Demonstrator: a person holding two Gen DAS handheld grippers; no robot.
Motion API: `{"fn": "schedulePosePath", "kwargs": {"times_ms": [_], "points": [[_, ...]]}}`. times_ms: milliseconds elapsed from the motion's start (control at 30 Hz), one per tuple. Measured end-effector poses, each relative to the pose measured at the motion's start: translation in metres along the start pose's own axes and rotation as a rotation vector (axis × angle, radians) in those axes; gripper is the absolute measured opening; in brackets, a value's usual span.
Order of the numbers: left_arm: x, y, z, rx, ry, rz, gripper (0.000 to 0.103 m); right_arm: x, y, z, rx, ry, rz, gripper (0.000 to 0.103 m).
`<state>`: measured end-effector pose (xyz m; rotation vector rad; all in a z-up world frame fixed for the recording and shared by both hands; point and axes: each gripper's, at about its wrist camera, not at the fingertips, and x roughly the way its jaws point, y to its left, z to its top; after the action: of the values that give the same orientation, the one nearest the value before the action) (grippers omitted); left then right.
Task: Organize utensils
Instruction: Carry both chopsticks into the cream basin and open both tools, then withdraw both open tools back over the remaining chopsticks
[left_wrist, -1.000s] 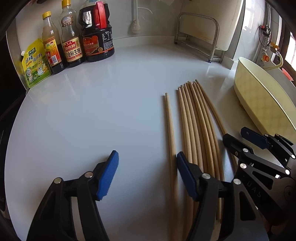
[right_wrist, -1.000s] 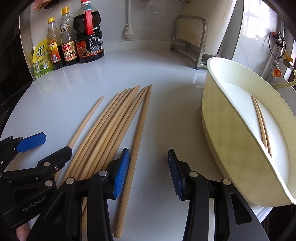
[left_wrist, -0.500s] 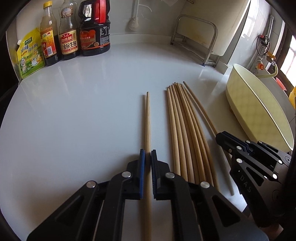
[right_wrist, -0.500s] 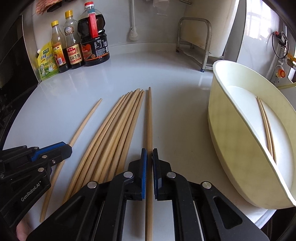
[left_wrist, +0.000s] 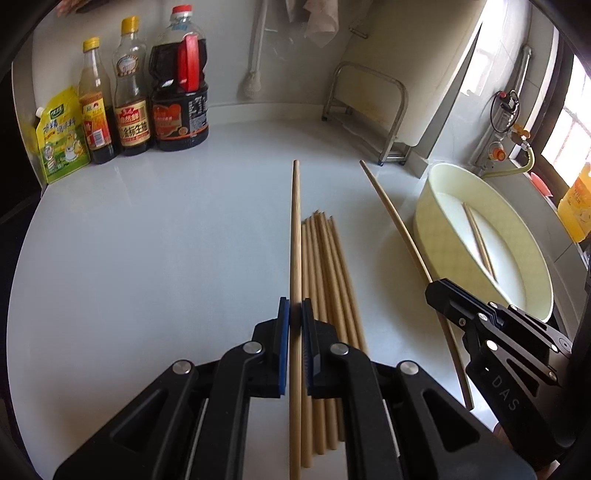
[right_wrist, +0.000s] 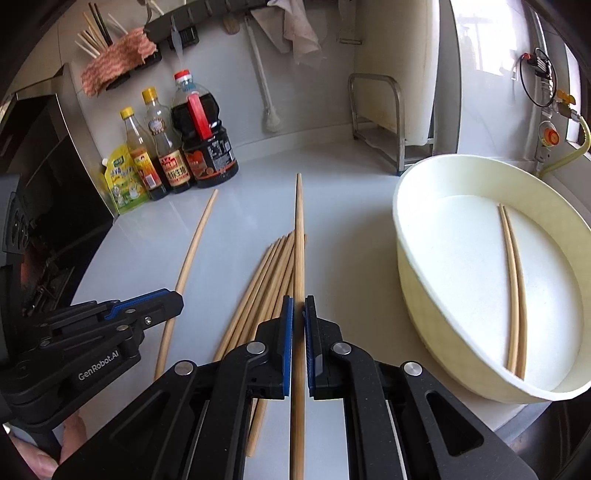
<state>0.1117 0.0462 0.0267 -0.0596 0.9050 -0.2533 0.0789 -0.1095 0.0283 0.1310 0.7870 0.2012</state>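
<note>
- The left gripper (left_wrist: 295, 314) is clamped on a single chopstick (left_wrist: 295, 236), which runs forward between its blue pads; the near end passes under the gripper body and runs off the bottom of the frame.
- The right gripper (right_wrist: 298, 314) likewise pinches its own chopstick (right_wrist: 299, 236), with the near end cut off at the lower edge.
- A bundle of loose chopsticks (left_wrist: 327, 280) lies on the white countertop (left_wrist: 147, 258) just right of the left gripper; the gripper body hides their near ends.
- A cream oval basin (right_wrist: 413, 266) sits at the right of the countertop with a pair of chopsticks (right_wrist: 513, 280) lying inside it.
- Seen from the left wrist, the basin is blurred and partly hidden behind the right gripper.
- Sauce bottles (left_wrist: 140, 96) stand at the back wall; their label text is too small to read.
</note>
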Motion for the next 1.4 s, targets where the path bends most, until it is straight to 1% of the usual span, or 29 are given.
{"fn": "schedulePosePath", "kwargs": {"times_ms": [133,267,367,500,567,700,767,967,1067,1133,1267,1400], "points": [[-0.009,-0.036,0.024,0.052,-0.04,-0.044,0.007,-0.026,-0.024,0.016,0.05,-0.061,-0.021,0.006],[-0.01,-0.072,0.048,0.093,-0.067,-0.11,0.007,-0.045,-0.073,0.029,0.15,-0.103,-0.067,0.006],[0.0,-0.101,0.064,0.12,-0.053,-0.166,0.007,-0.054,-0.113,0.031,0.221,-0.12,-0.131,0.006],[0.021,-0.142,0.08,0.166,-0.03,-0.209,0.007,-0.058,-0.155,0.03,0.299,-0.123,-0.172,0.006],[0.031,-0.161,0.088,0.185,-0.02,-0.225,0.007,-0.056,-0.17,0.03,0.322,-0.121,-0.199,0.006],[0.047,-0.193,0.1,0.223,-0.008,-0.25,0.007,-0.049,-0.189,0.029,0.356,-0.104,-0.208,0.006],[0.059,-0.204,0.103,0.233,0.018,-0.258,0.007,-0.046,-0.194,0.029,0.358,-0.094,-0.217,0.006],[0.091,-0.216,0.095,0.249,0.084,-0.23,0.008,-0.034,-0.204,0.025,0.374,-0.055,-0.223,0.006],[0.096,-0.214,0.092,0.238,0.099,-0.232,0.008,-0.034,-0.204,0.026,0.364,-0.055,-0.23,0.008],[0.094,-0.209,0.092,0.229,0.094,-0.232,0.008,-0.036,-0.202,0.026,0.358,-0.062,-0.236,0.009],[0.085,-0.199,0.095,0.211,0.065,-0.22,0.023,-0.038,-0.198,0.027,0.349,-0.069,-0.241,0.009],[0.076,-0.188,0.096,0.196,0.047,-0.204,0.027,-0.041,-0.196,0.028,0.352,-0.074,-0.233,0.009]]}}
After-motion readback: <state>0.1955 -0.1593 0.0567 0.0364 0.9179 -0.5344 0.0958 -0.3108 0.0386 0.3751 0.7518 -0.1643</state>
